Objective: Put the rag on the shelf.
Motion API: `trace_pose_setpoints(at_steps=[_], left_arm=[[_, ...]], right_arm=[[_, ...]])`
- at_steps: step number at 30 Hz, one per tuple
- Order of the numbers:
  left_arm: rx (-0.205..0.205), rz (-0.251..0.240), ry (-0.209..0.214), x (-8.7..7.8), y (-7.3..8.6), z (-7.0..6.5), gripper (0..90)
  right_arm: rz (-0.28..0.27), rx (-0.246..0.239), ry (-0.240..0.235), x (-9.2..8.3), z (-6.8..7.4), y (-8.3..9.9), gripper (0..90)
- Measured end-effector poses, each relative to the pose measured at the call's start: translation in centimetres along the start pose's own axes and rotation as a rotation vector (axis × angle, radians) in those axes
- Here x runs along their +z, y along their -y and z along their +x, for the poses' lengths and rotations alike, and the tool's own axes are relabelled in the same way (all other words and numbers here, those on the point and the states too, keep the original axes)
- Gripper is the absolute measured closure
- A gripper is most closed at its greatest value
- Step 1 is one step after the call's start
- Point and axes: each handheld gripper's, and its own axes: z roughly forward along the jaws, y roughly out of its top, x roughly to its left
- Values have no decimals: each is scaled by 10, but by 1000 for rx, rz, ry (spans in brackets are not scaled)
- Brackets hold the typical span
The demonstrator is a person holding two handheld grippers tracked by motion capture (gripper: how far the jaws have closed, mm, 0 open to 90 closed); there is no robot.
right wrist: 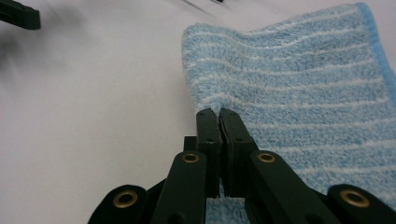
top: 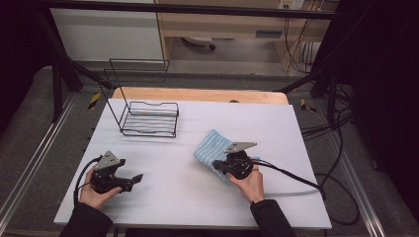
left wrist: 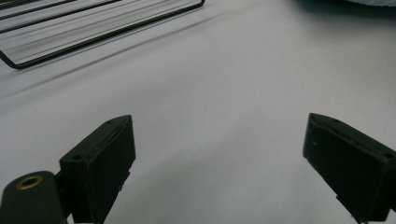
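I have my right tool [right wrist: 219, 113] closed on the edge of the blue striped towel [top: 211, 146], which lies on the surface [top: 173, 187] right of the wire rack [top: 149, 120], probably to lift it, while my left tool [left wrist: 219, 154] waits open.

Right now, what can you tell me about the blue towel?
The blue towel is pale blue terry cloth with thin white stripes and a brighter blue hem. It lies on the white table, right of centre, partly folded or rumpled. The right gripper has its fingers shut on an edge, pinching up a small ridge.
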Motion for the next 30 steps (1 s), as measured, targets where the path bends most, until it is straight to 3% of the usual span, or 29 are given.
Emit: trace_pose_setpoints(at_steps=[6,17,25,30], left_arm=[[4,8,-3,0,0,0,85],[1,12,-3,1,0,1,69],[2,13,-3,0,0,1,66],[-1,14,-1,1,1,1,67]], right_arm=[[-2,40,-36,15,17,-8,882],[-7,34,-63,45,49,-29,882],[4,49,-80,72,67,-39,881],[12,35,-92,83,76,-42,879]])
